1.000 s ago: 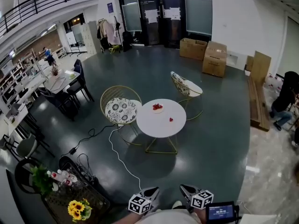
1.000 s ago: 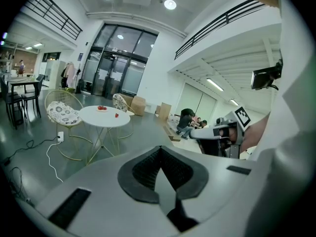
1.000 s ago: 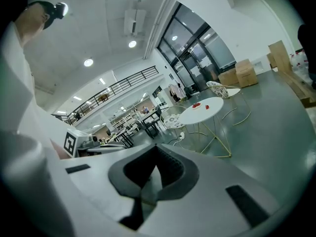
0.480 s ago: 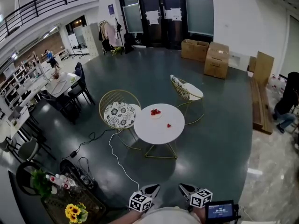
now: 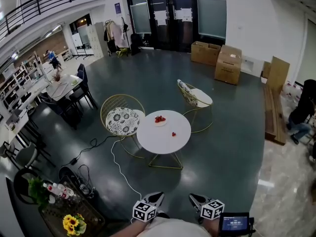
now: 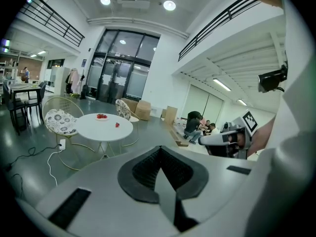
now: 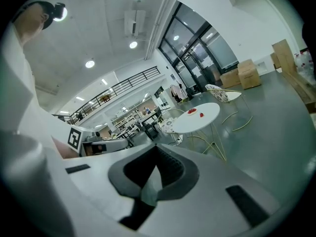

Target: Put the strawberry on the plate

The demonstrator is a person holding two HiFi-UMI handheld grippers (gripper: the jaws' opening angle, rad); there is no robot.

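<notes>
A round white table (image 5: 163, 138) stands some way off on the dark floor. On its far side sits a small plate (image 5: 160, 120) with red strawberries, and a single strawberry (image 5: 173, 134) lies apart from it nearer the middle. Both grippers are held close to the person's body at the bottom of the head view, far from the table. The left gripper (image 5: 156, 197) and the right gripper (image 5: 196, 199) are both shut and hold nothing. The left gripper view shows the plate (image 6: 101, 116) and the lone strawberry (image 6: 117, 125). The right gripper view shows that strawberry (image 7: 201, 115) too.
Two gold wire chairs (image 5: 121, 118) (image 5: 194, 97) flank the table. A white cable (image 5: 120, 163) runs across the floor toward it. A side table with flowers and bottles (image 5: 64, 211) stands at the lower left. Cardboard boxes (image 5: 228, 62) stand at the back, a crouching person (image 5: 299, 113) at the right.
The table has drifted slightly left and lower in the head view as the view shifted. Both grippers stay shut in the same place by the body.
</notes>
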